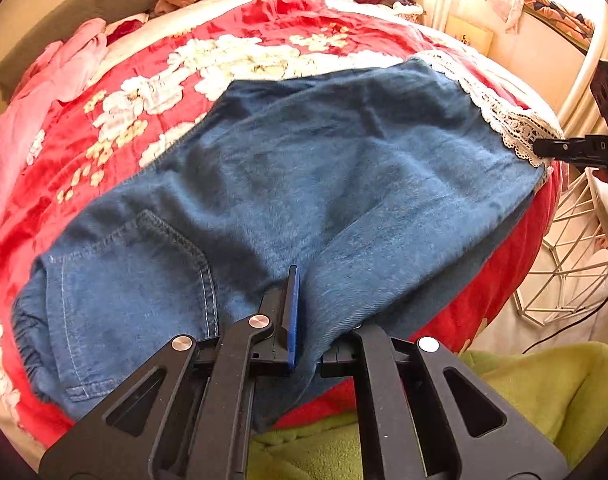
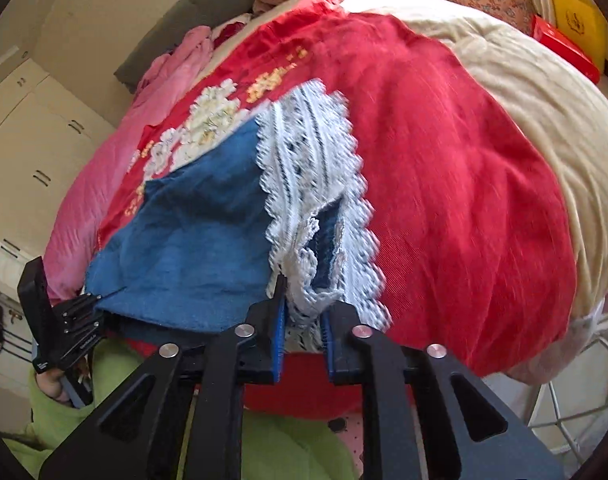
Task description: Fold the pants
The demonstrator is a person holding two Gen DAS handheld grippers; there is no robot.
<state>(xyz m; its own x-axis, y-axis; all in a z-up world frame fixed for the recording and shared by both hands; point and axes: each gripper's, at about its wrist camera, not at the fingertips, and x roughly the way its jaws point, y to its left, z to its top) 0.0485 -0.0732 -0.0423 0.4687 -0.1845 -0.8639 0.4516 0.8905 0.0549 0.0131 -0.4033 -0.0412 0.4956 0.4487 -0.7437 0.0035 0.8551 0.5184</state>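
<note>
Pants (image 1: 304, 184) spread across centre frame on red bedspread (image 1: 263, 32). Left hand-held gripper (image 1: 299, 320) clamped on denim edge. Right hand-held gripper (image 2: 304, 320) narrowly parted, lace hem (image 2: 316, 184) between jaws, unpinched.

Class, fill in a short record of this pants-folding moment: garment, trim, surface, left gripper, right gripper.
garment: blue denim pants, spread flat
trim: white lace cuff at the leg end
surface: red floral blanket on a bed
left gripper: shut on the near edge of the pants
right gripper: jaws slightly apart, lace between them, not pressed
</note>
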